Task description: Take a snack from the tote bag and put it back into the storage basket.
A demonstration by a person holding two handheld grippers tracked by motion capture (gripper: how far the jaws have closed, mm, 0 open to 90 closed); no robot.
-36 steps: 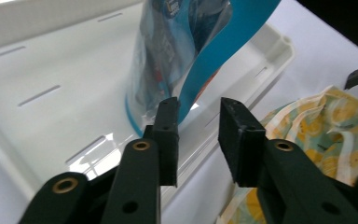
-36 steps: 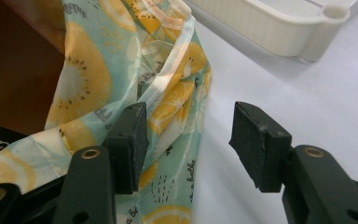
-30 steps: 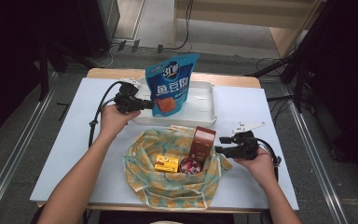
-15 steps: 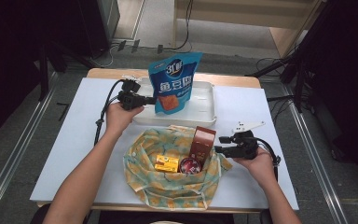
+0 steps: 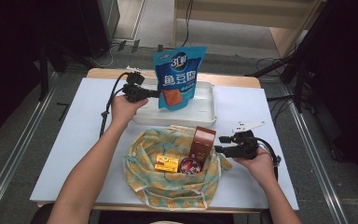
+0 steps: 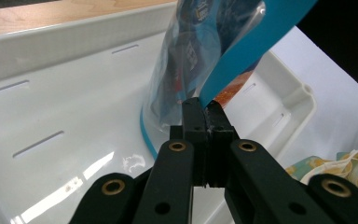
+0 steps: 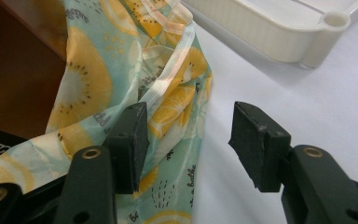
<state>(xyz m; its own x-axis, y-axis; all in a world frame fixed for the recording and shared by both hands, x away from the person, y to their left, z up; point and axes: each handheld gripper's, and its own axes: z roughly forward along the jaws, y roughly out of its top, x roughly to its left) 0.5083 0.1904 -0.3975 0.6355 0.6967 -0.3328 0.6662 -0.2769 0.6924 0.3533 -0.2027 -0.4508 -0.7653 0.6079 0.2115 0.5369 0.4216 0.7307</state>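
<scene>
A blue snack bag (image 5: 179,77) hangs upright over the white tray (image 5: 206,109). My left gripper (image 5: 156,94) is shut on the bag's left edge. In the left gripper view the closed jaws (image 6: 205,114) pinch the bag's blue edge (image 6: 242,51) above the tray floor (image 6: 65,107). My right gripper (image 5: 218,144) rests on the table at the right side of a fruit-print cloth bag (image 5: 168,189). Its jaws (image 7: 189,140) stand open, with the cloth (image 7: 98,79) against the left pad.
The cloth bag lies open at the table's front and holds a brown box (image 5: 202,142), a yellow box (image 5: 166,163) and a round red tin (image 5: 189,165). The tray's corner (image 7: 326,28) lies just beyond the right gripper. White table surface (image 5: 74,135) spreads to the left.
My left gripper has carried the blue bag a little to the right above the tray. The right gripper has stayed where it was.
</scene>
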